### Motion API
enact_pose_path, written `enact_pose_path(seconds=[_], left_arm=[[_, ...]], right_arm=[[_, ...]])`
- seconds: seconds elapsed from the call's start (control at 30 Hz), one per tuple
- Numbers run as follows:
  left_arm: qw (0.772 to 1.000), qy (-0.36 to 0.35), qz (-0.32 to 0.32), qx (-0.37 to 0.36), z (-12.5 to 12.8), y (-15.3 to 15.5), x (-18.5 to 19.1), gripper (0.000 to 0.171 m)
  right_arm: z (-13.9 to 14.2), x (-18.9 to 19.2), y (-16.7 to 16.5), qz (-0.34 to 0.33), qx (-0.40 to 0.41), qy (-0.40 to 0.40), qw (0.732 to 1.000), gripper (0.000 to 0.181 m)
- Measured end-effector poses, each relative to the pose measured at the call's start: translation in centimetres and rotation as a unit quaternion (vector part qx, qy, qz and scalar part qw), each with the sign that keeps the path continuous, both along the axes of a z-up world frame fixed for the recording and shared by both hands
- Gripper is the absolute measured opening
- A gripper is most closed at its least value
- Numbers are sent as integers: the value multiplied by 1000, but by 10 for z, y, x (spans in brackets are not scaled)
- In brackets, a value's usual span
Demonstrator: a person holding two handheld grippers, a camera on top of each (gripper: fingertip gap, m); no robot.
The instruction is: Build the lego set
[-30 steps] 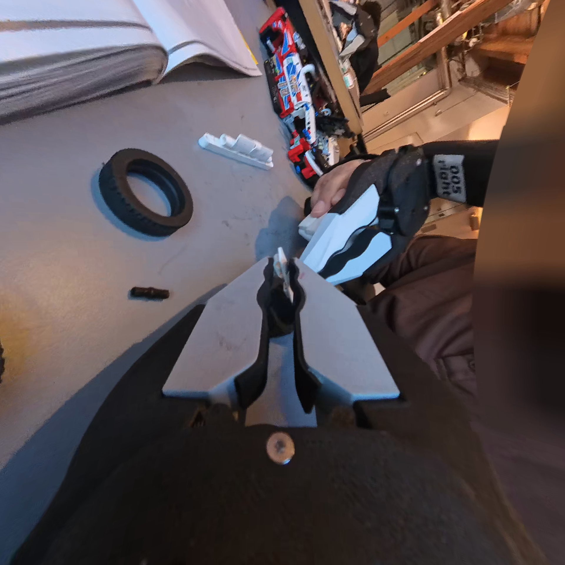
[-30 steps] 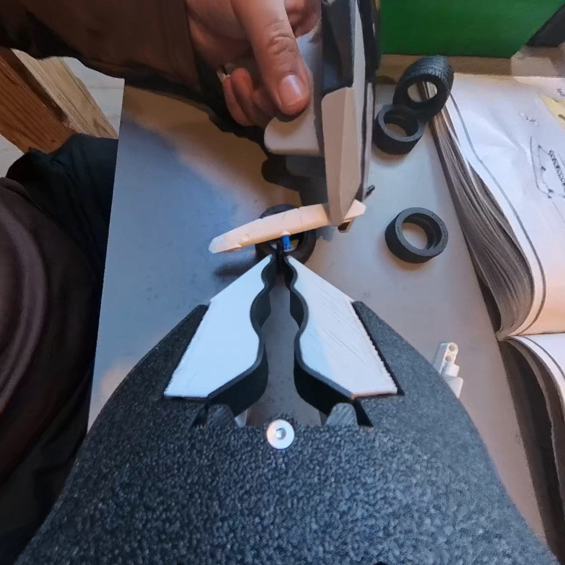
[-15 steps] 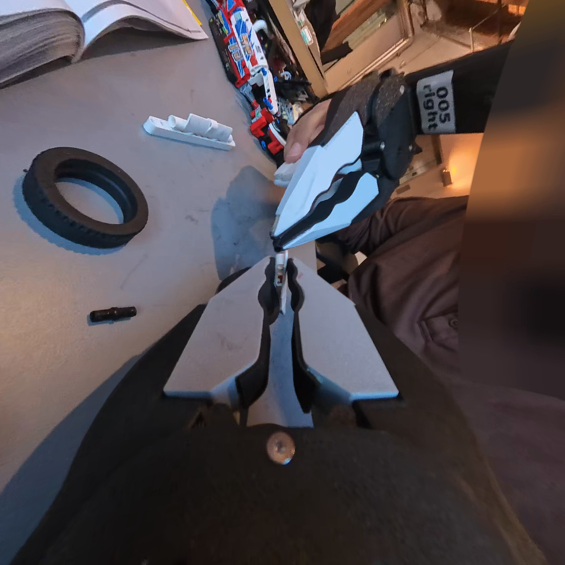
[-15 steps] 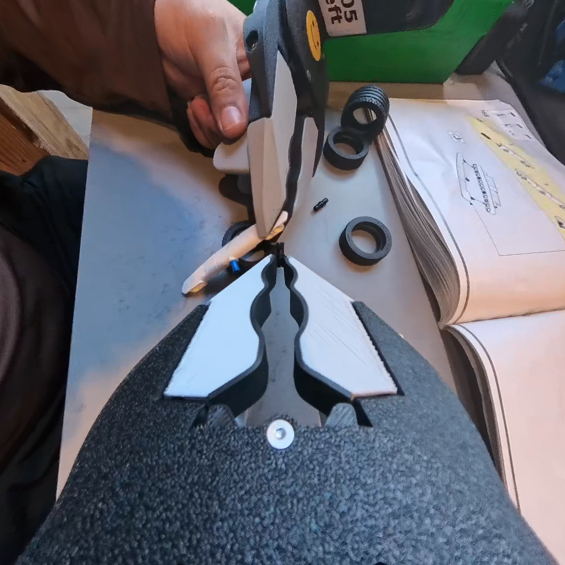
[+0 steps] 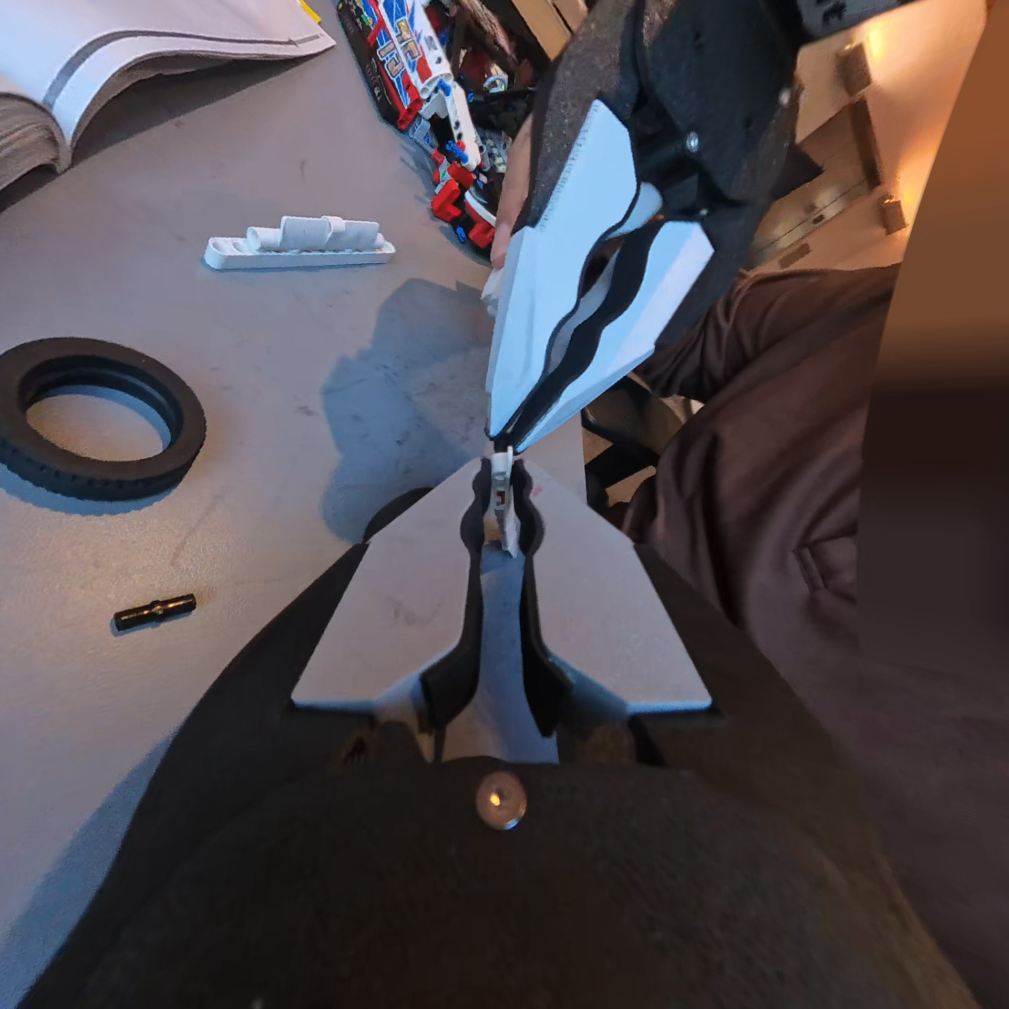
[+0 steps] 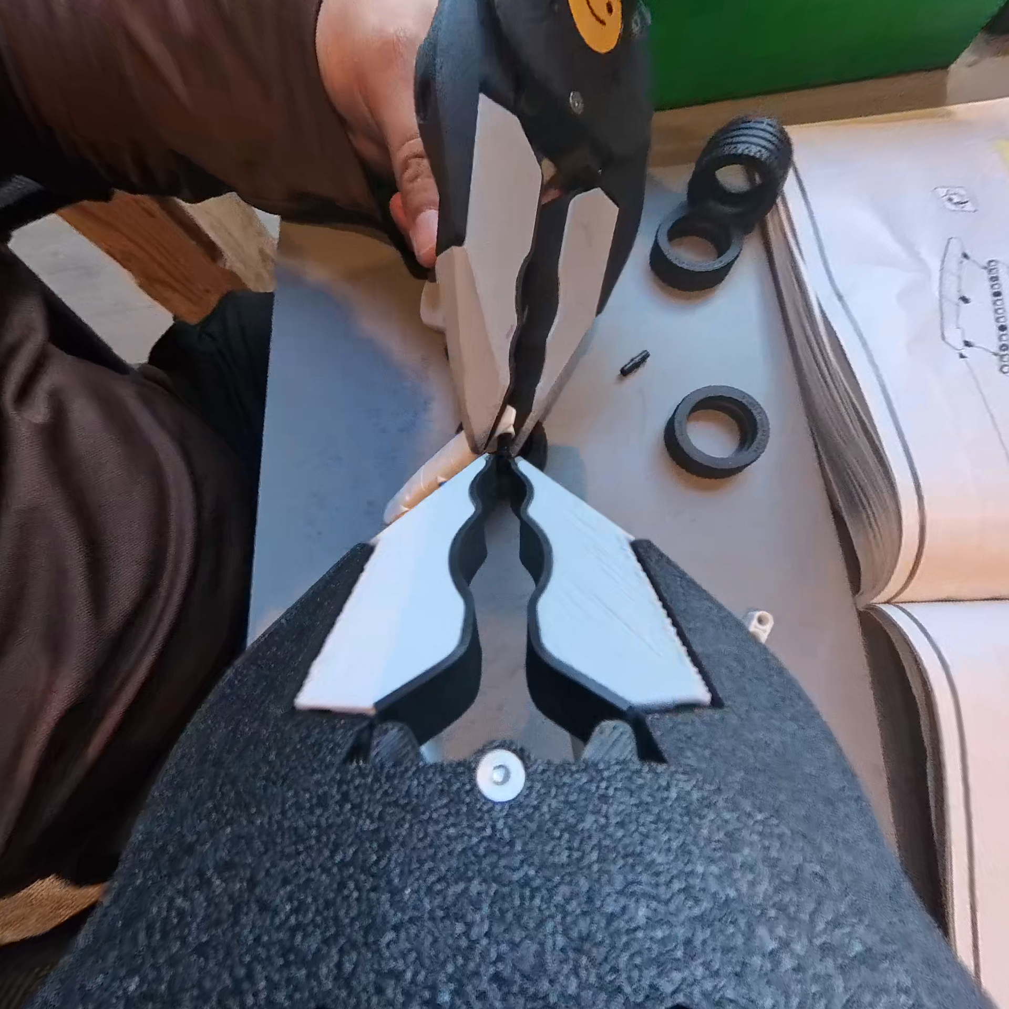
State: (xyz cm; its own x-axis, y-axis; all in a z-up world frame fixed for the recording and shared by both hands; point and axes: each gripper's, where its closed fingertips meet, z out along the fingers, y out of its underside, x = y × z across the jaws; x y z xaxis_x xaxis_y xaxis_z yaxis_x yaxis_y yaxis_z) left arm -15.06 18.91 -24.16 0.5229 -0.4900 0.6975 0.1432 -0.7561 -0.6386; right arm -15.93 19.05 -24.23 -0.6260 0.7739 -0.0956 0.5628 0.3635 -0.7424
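My left gripper (image 5: 499, 480) is shut on a long white lego panel (image 5: 501, 491), seen end-on between its fingers. In the right wrist view the panel (image 6: 431, 480) sticks out down-left from the left gripper (image 6: 494, 437), which comes down from above. My right gripper (image 6: 499, 464) is shut on a small black pin (image 6: 499, 452), whose tip touches the panel. In the left wrist view the right gripper (image 5: 502, 437) comes in from the upper right, tip to tip with mine. Both are held just above the grey table (image 5: 273, 355).
A black tyre (image 5: 98, 420), a loose black pin (image 5: 155, 611) and a white beam assembly (image 5: 300, 245) lie on the table to the left. A red and white lego model (image 5: 431, 109) stands behind. An open instruction book (image 6: 901, 382) and more tyres (image 6: 715, 437) lie to the right. My left and right fingertips are right by each other.
The two grippers have closed in until their tips meet. The left gripper has swung upright over the right one, and the white panel has turned with it.
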Motion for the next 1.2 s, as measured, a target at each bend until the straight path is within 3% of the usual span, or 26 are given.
enact_pose_path(seconds=[0.23, 0.4, 0.6, 0.8, 0.97, 1.2], left_arm=[[995, 90, -16, 41, 16, -1, 10, 5], [981, 181, -11, 73, 19, 1, 9, 5], [972, 201, 26, 120, 17, -1, 11, 5], [957, 240, 47, 156, 19, -3, 7, 5], [945, 278, 39, 171, 23, -2, 5, 5], [902, 371, 8, 220, 27, -3, 8, 5]], right_arm=[[21, 11, -2, 34, -98, -112, 988, 3], [31, 10, -1, 12, -196, -177, 964, 3], [30, 11, -4, -24, -253, -131, 958, 3], [27, 9, -10, -43, -228, -92, 968, 3], [31, 8, -10, -27, -228, -112, 967, 3], [39, 12, -10, -8, -291, -157, 944, 2]])
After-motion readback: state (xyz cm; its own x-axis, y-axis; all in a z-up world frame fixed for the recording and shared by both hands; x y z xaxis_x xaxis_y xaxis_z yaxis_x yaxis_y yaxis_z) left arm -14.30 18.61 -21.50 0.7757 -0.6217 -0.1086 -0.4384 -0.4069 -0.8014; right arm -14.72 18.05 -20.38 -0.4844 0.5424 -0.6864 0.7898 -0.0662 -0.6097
